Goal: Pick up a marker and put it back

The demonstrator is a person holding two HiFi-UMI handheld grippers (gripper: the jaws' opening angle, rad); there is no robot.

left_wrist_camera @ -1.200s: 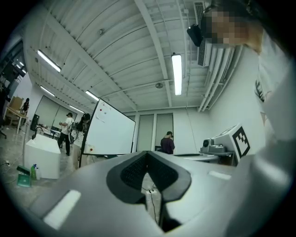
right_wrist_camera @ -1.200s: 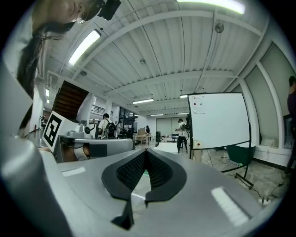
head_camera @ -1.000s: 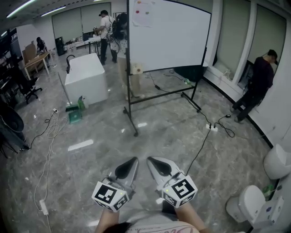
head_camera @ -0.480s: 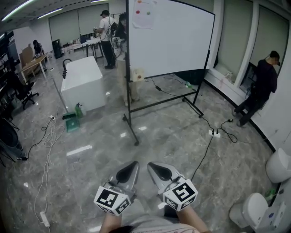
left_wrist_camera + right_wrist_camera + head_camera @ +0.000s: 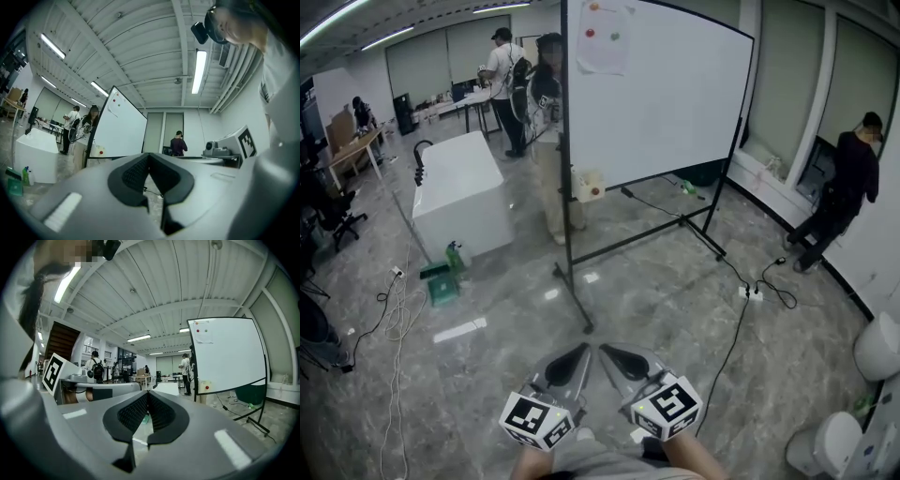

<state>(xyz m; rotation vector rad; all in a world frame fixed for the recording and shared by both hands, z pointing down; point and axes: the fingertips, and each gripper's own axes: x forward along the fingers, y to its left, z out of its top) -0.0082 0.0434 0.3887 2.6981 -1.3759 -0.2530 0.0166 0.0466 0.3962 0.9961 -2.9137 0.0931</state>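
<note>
- While the person holds both tools low in front of the body, the left gripper and the right gripper sit side by side. Their tips point toward the whiteboard, well apart from it.
- Left gripper view: jaws closed tip to tip, nothing between the pads.
- Right gripper view: same, jaws pressed together, empty.
- I can't pick out a marker anywhere; anything that size is too small to see at this range.
- A small white box hangs on the board's left post near the lower edge, with a red dot on its face. Contents unreadable.
- A paper sheet is at the board's top left, with red and green dots on it.
- The board stands on a black frame on a grey stone-look floor.
- A white tub is left of the board, with a green spray bottle on the floor in front of it.
- One person stands just behind the left post; another person in dark clothes is by the right wall.
- A power strip with a black cable lies right of the frame.
</note>
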